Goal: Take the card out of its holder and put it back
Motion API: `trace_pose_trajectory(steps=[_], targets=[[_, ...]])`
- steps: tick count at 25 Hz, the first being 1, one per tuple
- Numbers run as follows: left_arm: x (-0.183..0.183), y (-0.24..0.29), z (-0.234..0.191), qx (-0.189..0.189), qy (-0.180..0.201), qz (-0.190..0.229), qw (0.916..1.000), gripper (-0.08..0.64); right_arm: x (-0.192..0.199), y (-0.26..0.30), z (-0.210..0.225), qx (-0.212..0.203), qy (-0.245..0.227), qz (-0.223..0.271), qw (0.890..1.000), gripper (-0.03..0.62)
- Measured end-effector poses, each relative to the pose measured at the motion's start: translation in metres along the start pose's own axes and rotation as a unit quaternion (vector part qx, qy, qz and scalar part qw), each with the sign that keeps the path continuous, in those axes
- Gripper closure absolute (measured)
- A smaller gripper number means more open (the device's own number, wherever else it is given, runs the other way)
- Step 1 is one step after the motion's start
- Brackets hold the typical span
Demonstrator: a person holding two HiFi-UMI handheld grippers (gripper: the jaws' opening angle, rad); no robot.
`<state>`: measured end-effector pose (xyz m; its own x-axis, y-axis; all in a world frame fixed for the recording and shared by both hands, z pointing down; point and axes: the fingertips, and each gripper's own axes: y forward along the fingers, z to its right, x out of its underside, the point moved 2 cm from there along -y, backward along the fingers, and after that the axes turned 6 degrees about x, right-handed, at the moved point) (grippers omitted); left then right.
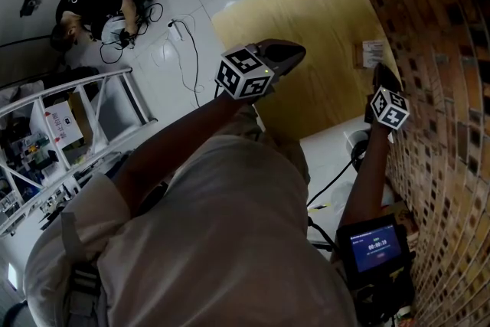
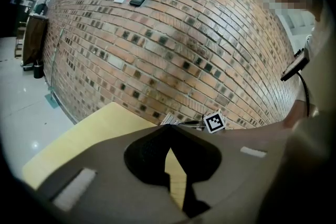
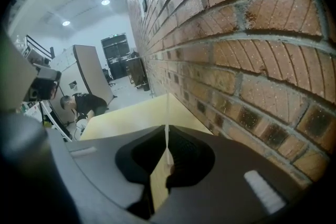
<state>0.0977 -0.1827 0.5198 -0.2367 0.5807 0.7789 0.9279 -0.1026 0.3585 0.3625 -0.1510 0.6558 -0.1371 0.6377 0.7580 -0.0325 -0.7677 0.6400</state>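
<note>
The print on the card (image 1: 373,52) is too small to read in the head view, and the tips of the right gripper (image 1: 380,71) beside it are too dark to make out. The right gripper view shows that card only edge-on, a thin white line between jaws pressed together. Its face is hidden there, and whether its holder is round it cannot be told. The person's torso (image 1: 230,241) covers the near side of the desk (image 1: 306,19). The figures on the small screen (image 1: 374,245) are unreadable.
</note>
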Motion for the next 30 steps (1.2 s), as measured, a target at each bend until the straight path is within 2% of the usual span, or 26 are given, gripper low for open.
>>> trace_pose_trajectory(steps=[20, 30], targets=[[0.004, 0.001, -0.001, 0.001, -0.007, 0.0, 1.0, 0.541, 0.007, 0.003, -0.008, -0.002, -0.041, -0.014, 0.999, 0.577], [0.007, -0.002, -0.002, -0.002, -0.009, -0.002, 1.0, 0.541, 0.019, 0.012, -0.007, -0.001, -0.034, -0.024, 0.999, 0.577]])
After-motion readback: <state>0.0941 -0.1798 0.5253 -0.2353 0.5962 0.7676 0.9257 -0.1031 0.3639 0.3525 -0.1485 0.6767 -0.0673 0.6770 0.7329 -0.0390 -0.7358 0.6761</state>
